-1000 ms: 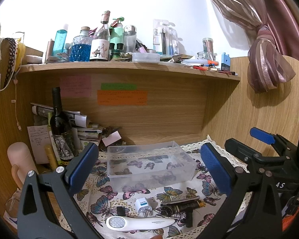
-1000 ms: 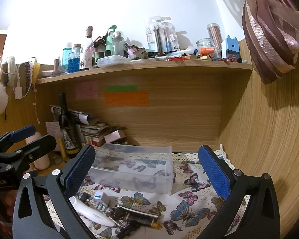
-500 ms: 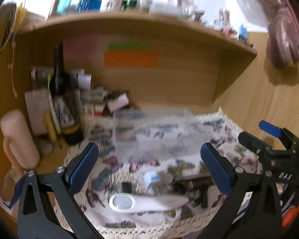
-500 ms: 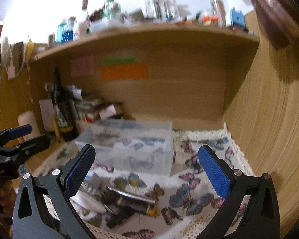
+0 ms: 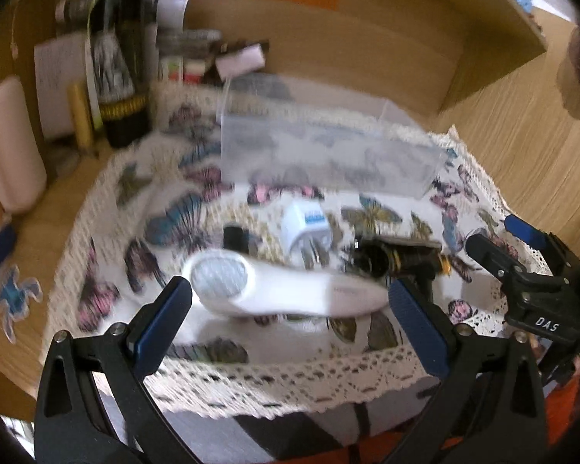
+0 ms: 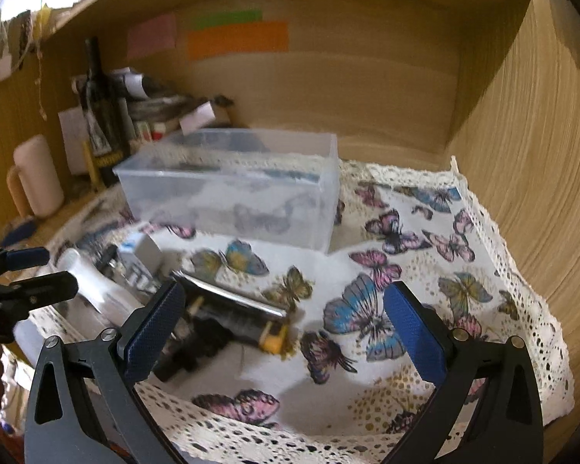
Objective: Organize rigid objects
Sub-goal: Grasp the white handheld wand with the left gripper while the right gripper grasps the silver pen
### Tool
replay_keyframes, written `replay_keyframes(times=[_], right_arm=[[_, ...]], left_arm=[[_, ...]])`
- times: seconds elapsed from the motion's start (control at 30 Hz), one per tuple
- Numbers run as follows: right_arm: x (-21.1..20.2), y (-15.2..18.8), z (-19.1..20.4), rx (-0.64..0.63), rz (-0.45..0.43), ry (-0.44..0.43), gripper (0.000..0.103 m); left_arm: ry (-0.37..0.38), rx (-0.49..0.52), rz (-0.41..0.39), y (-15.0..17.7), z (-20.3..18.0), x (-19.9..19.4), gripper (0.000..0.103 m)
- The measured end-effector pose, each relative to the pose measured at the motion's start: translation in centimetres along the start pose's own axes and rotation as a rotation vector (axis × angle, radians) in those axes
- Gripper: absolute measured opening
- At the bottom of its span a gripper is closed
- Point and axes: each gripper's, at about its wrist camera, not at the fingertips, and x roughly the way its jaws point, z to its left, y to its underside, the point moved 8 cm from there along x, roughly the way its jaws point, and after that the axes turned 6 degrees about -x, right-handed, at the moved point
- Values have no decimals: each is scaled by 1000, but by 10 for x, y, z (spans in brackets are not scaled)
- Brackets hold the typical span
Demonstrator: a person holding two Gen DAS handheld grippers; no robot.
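Note:
A clear plastic box [image 5: 321, 150] [image 6: 236, 189] stands empty on the butterfly cloth [image 5: 143, 208] [image 6: 425, 255]. In front of it lie a white handheld device [image 5: 282, 294] [image 6: 92, 282], a white plug adapter [image 5: 309, 228] [image 6: 139, 255], a small black piece [image 5: 234, 237] and a dark tool cluster [image 5: 398, 259] [image 6: 228, 317]. My left gripper [image 5: 290, 313] is open, low over the white device. My right gripper [image 6: 282, 317] is open over the dark tool cluster; it also shows in the left wrist view [image 5: 522, 266].
A dark wine bottle [image 5: 116, 62] [image 6: 100, 112], a stack of papers and small boxes [image 5: 197, 50] and a pale pink mug [image 5: 7, 147] [image 6: 34, 178] stand at the back left. Wooden walls close the back and right. The cloth's lace edge [image 5: 290, 386] hangs over the front.
Both grippers have dropped and tilted down toward the items on the cloth; the upper shelf has left view. The objects have not moved. Both grippers stay open.

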Motion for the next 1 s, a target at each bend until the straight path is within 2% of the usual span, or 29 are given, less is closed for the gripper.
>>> replay_keyframes(times=[0.3,0.6,0.7,0.83,0.93,1.0], right_arm=[[11,6,-4,-5,21,-46,102],[14,3,-9,-24,15,-54,96],[17,2,-10,-24,23,-69,91],[25,-1,-5,-35,56,-112,83],[34,-2,5,-54,91,-156,77],[42,-1,14,-76,127,-186,69]], left_arm=[[-24,-122,134,18,9,27,89],[-13,-131,119,-7,-5,50,89],[-39,-113,126,-12,-6,63,80],[-66,-49,121,-15,-5,68,62],[-46,-36,124,-15,1,67,54],[-36,-31,126,-15,4,65,50]])
